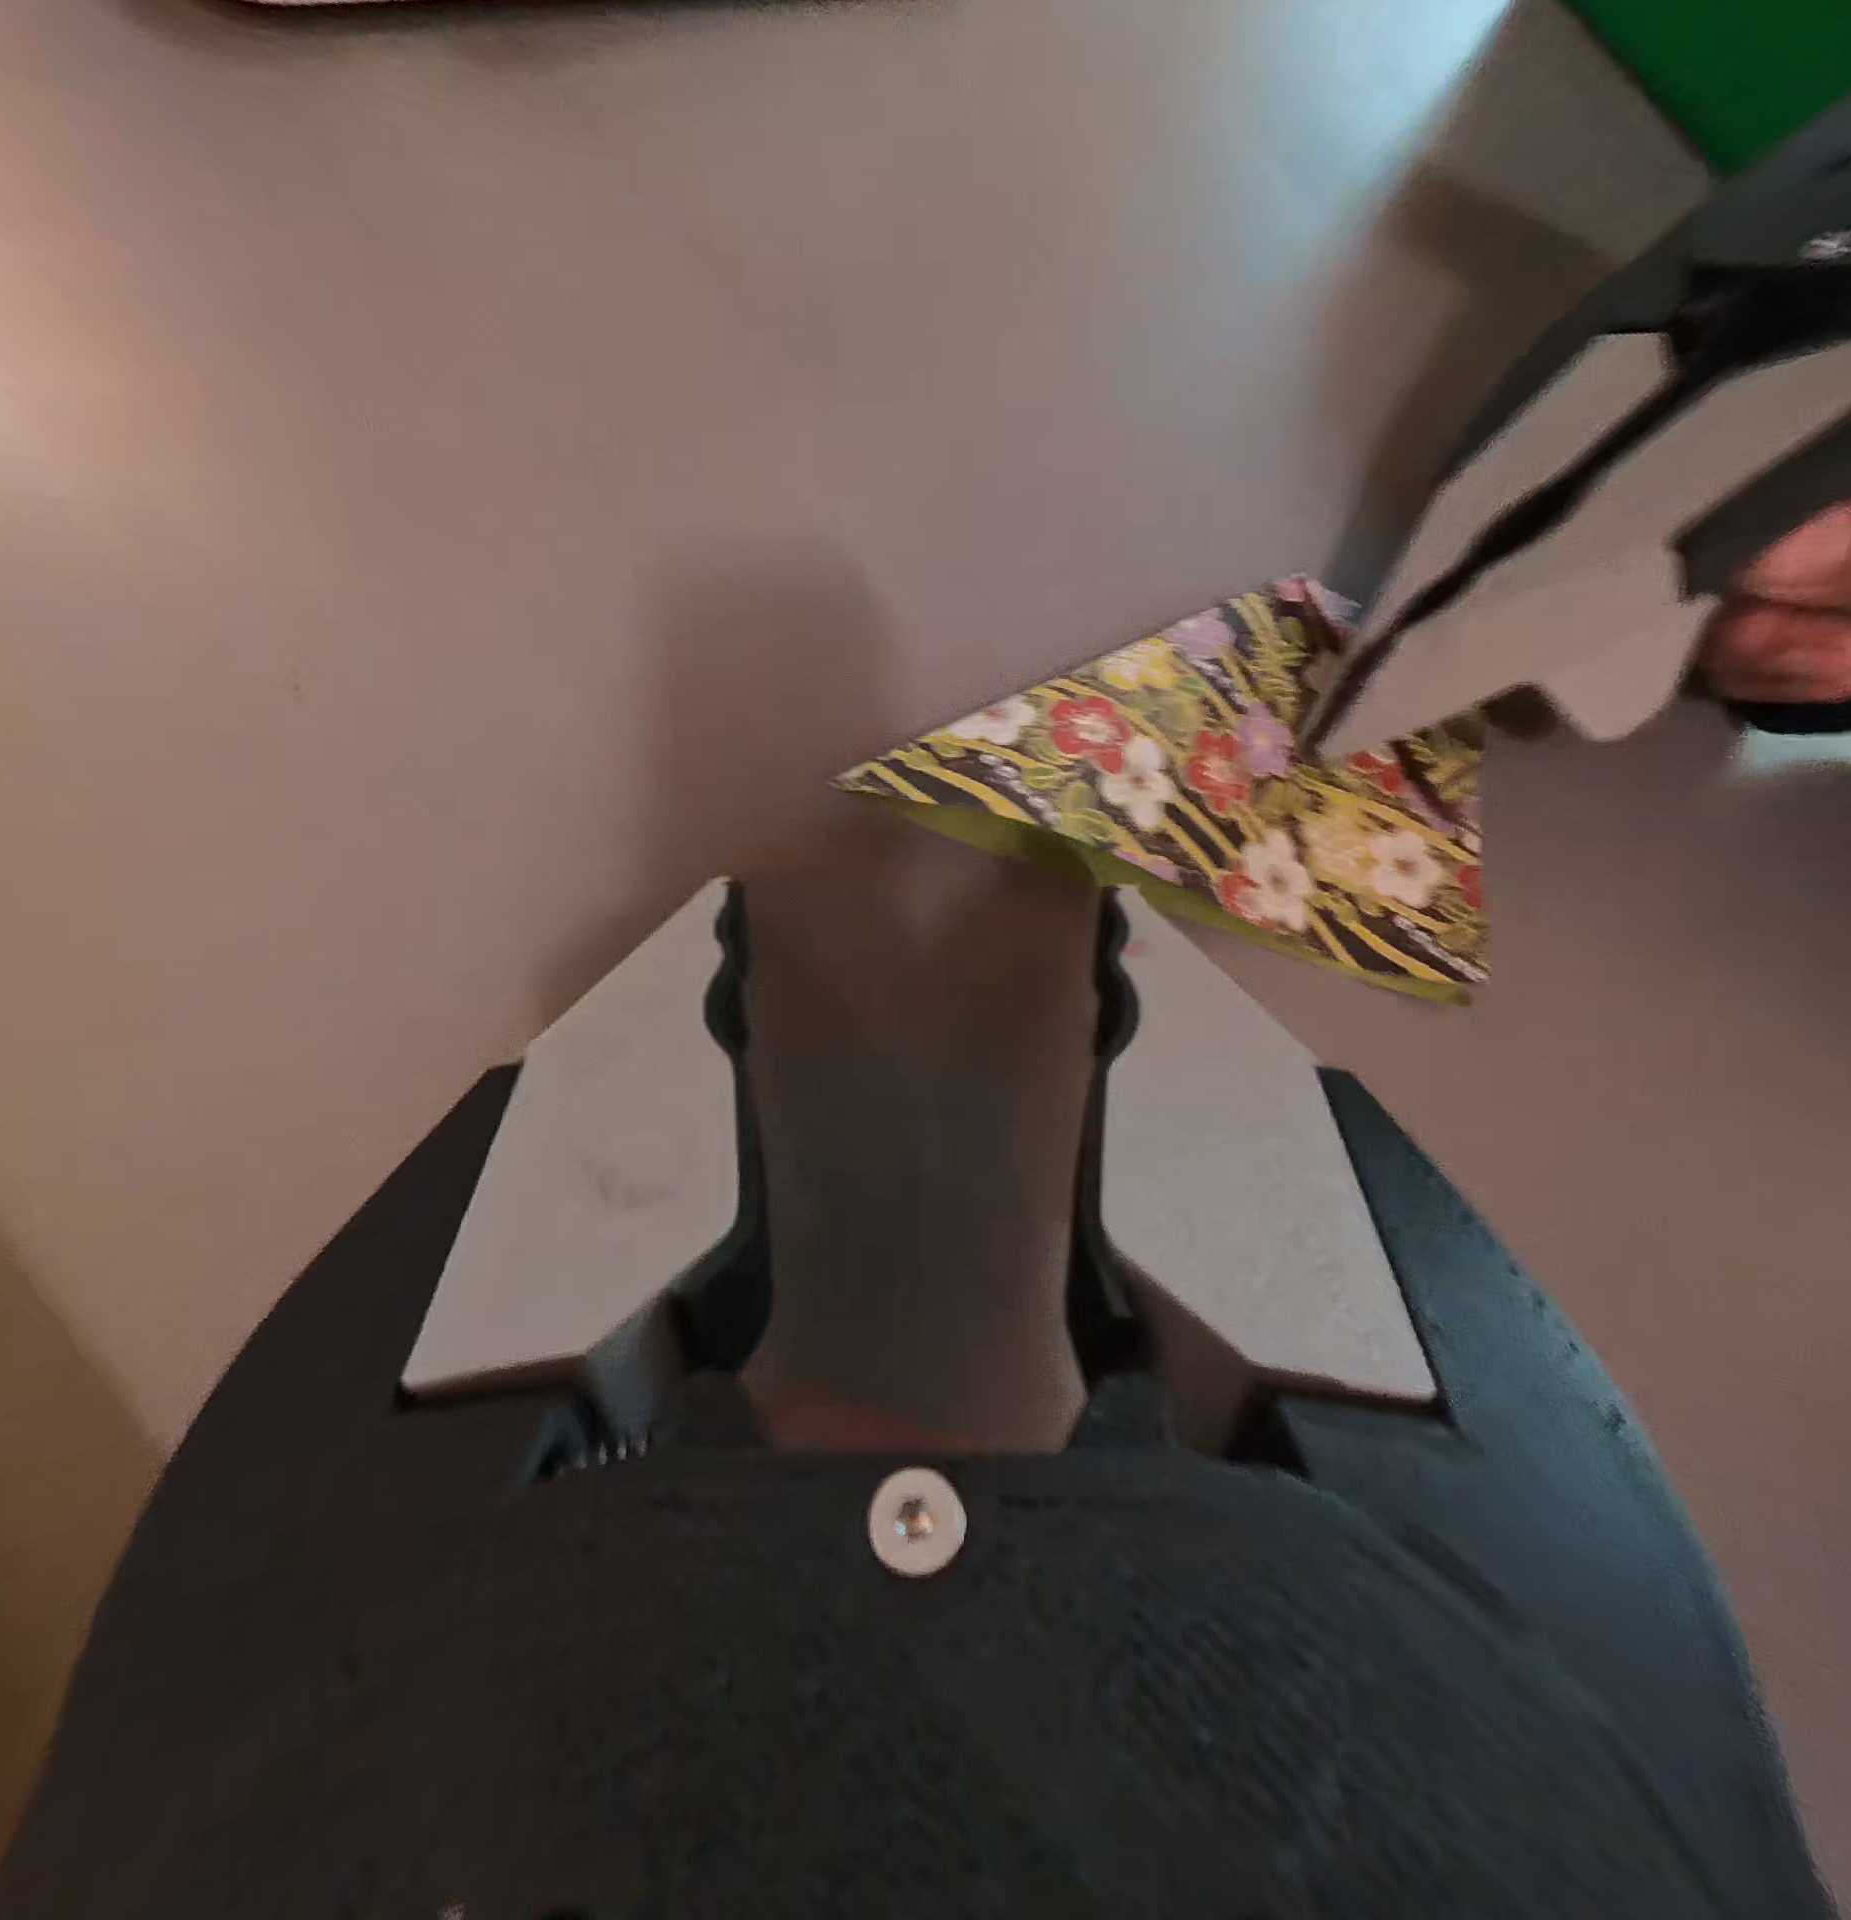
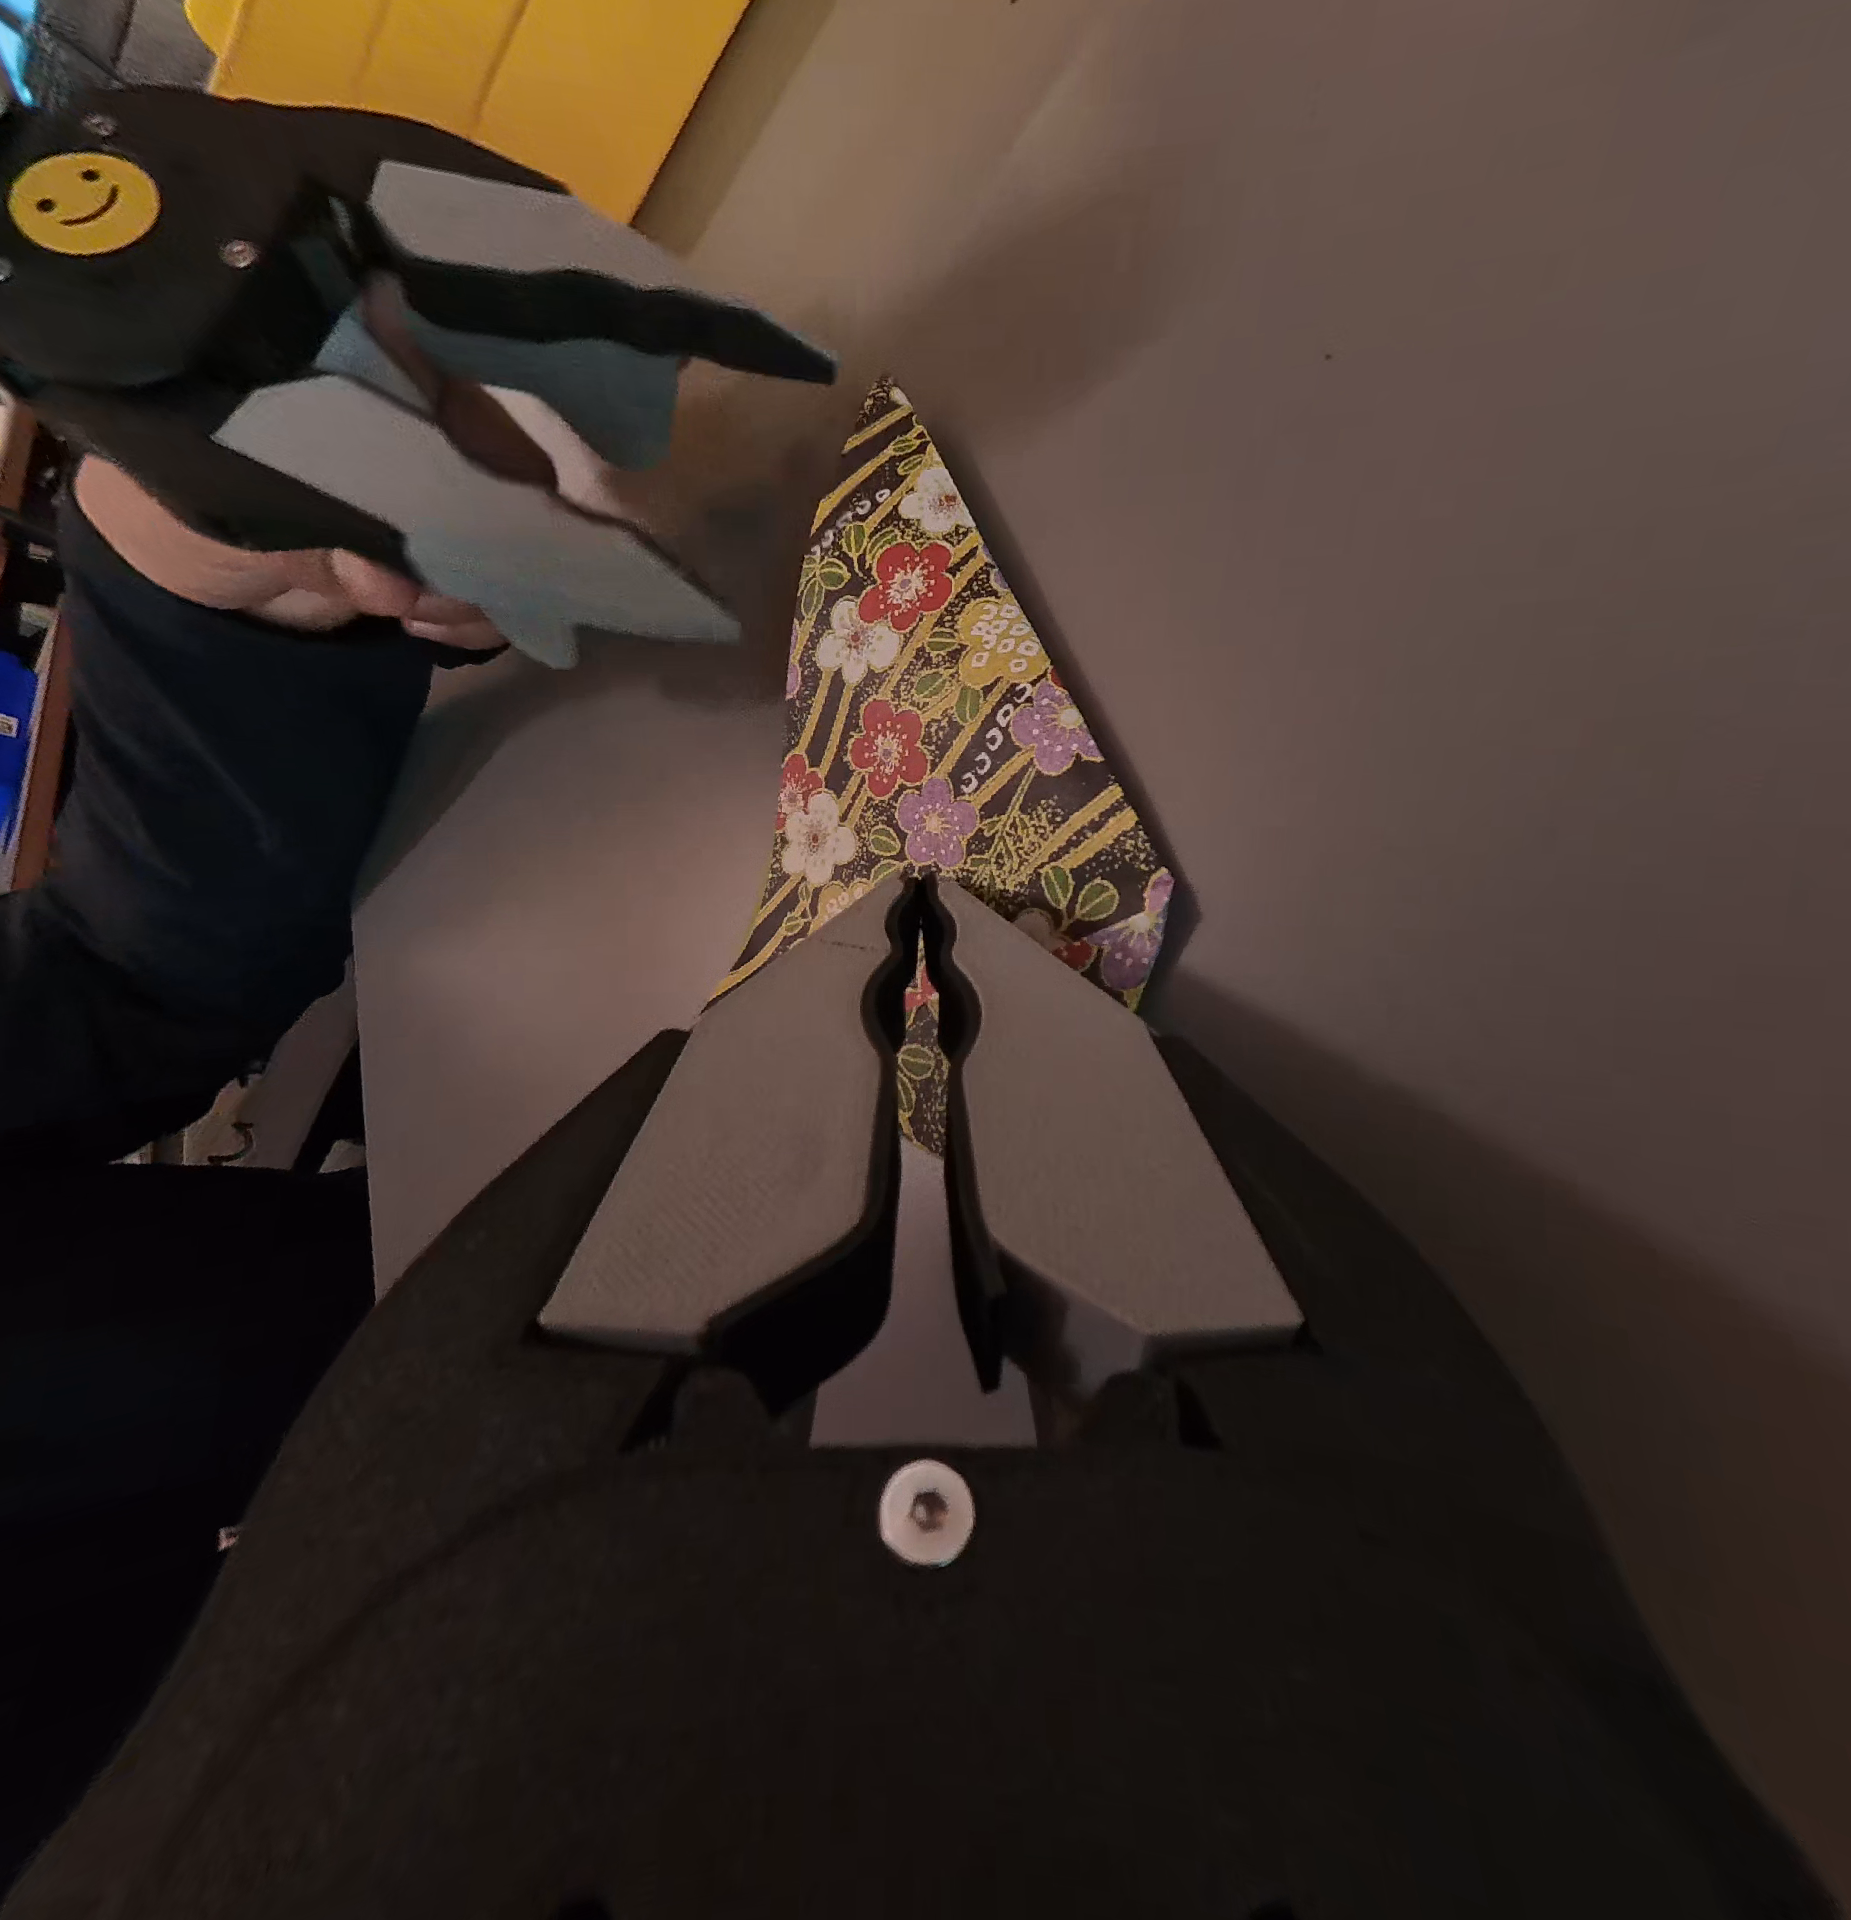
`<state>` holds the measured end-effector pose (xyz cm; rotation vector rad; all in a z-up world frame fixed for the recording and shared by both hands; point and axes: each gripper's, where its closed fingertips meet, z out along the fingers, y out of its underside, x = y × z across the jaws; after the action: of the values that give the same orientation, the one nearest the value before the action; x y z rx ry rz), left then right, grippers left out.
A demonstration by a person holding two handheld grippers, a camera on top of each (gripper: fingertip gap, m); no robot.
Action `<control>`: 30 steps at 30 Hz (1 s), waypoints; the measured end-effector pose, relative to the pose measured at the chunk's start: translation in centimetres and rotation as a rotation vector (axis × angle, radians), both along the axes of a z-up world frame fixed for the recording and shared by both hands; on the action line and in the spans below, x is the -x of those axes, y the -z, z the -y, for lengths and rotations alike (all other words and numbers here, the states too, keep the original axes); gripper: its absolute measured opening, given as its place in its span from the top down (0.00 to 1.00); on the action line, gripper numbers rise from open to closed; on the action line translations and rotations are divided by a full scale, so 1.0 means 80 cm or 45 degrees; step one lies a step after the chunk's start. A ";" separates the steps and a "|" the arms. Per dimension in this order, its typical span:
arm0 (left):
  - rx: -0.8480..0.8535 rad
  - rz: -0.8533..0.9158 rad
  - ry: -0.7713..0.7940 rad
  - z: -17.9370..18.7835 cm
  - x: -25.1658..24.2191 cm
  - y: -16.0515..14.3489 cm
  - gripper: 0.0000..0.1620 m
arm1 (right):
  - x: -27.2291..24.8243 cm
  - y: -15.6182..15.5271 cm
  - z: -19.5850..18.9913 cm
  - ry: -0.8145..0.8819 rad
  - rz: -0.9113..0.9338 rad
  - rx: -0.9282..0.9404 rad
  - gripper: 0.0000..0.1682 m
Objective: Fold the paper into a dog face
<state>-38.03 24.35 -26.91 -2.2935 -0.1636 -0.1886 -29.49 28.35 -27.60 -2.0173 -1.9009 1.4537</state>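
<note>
The paper (image 1: pixel 1201 800) is thin, light and limp, so it is likely sagging wherever it is unsupported; it is best taken at a corner or along a folded edge, with light pressure to avoid tearing. It is folded to a triangle, showing a floral print on dark stripes with a green underside. The right gripper (image 2: pixel 923 883) is pinching one corner, jaws clenched, holding it up off the grey worktop (image 1: pixel 485 416). The left gripper (image 1: pixel 916 894) is waiting just beside it, jaws released.

Black gripper bodies (image 2: pixel 921 1662), grey jaws, silver screw (image 2: pixel 926 1512), seemingly dark sleeve (image 2: pixel 204 790)
</note>
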 end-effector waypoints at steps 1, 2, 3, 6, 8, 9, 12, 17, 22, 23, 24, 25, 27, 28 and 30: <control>0.013 -0.004 -0.034 -0.003 0.007 0.002 0.61 | -0.001 0.000 0.000 -0.002 -0.001 0.006 1.00; 0.014 0.012 -0.059 -0.007 0.013 0.003 0.62 | -0.002 -0.001 0.000 -0.002 -0.001 0.014 1.00; 0.005 0.044 -0.079 -0.011 0.016 0.002 0.63 | -0.003 -0.001 0.000 -0.002 -0.002 0.023 1.00; -0.018 0.199 -0.068 -0.018 0.011 -0.003 0.65 | -0.004 -0.001 -0.002 0.000 -0.003 0.044 1.00; -0.030 0.286 -0.057 -0.021 0.006 -0.005 0.66 | -0.005 -0.002 -0.002 -0.002 -0.004 0.052 1.00; -0.034 0.334 -0.055 -0.023 0.004 -0.006 0.67 | -0.005 -0.002 -0.002 -0.002 -0.004 0.056 1.00; -0.054 0.521 -0.044 -0.025 -0.003 -0.012 0.68 | -0.006 -0.002 -0.002 -0.004 -0.001 0.065 1.00; -0.017 0.561 -0.077 -0.021 0.000 -0.006 0.78 | -0.006 -0.001 -0.002 -0.010 0.007 0.051 1.00; -0.012 0.613 -0.083 -0.029 -0.005 -0.007 0.76 | -0.006 -0.001 -0.002 -0.012 0.007 0.039 1.00; -0.009 0.615 -0.088 -0.031 -0.004 -0.006 0.78 | -0.007 -0.001 -0.002 -0.011 0.006 0.040 1.00; -0.007 0.611 -0.094 -0.033 -0.003 -0.005 0.80 | -0.007 -0.001 -0.003 -0.011 0.005 0.040 1.00; -0.003 0.603 -0.097 -0.034 -0.003 -0.003 0.83 | -0.007 -0.001 -0.003 -0.012 0.006 0.040 1.00; 0.004 0.587 -0.088 -0.035 -0.004 0.000 0.88 | -0.008 0.000 -0.004 -0.012 0.009 0.036 1.00; 0.008 0.571 -0.080 -0.035 -0.005 0.002 0.91 | -0.008 0.000 -0.004 -0.011 0.011 0.033 1.00; 0.030 0.513 -0.065 -0.033 -0.005 0.010 1.00 | -0.009 0.000 -0.005 -0.013 0.015 0.029 1.00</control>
<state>-37.62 26.99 -27.67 -2.2479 -0.4312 -0.6247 -28.80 28.78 -27.64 -2.0334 -1.9101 1.4762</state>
